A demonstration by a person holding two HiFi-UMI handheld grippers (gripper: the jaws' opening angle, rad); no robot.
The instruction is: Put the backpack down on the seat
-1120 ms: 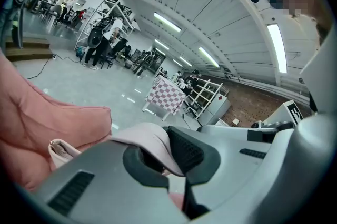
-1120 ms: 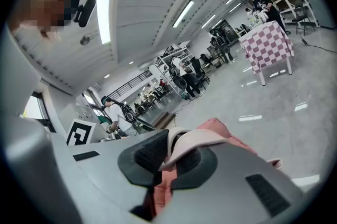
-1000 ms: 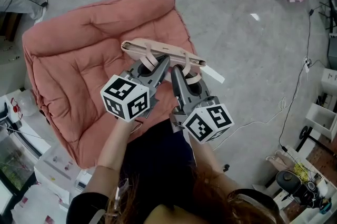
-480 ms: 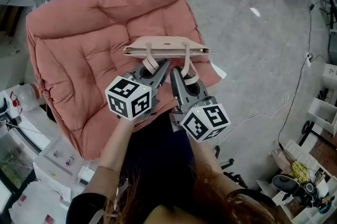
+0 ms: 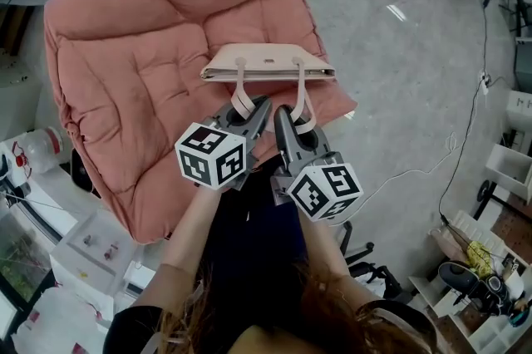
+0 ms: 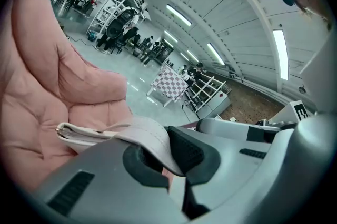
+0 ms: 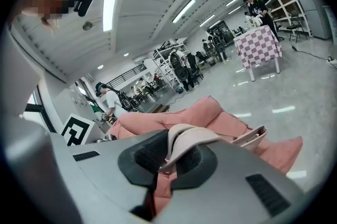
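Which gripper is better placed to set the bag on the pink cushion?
Probably left. The left gripper, shut on one strap, holds its end of the bag well over the cushion; the right gripper, shut on the other strap, hangs its end at the cushion's edge.

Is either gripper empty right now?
No, the left gripper pinches the backpack's left strap, the right gripper its right strap.

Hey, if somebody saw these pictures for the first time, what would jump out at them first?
A big salmon-pink cushioned seat fills the head view's upper left. Over its right side hangs a pale pink backpack, carried by its straps, one in the left hand-held gripper and one in the right hand-held gripper, both shut, side by side at centre.
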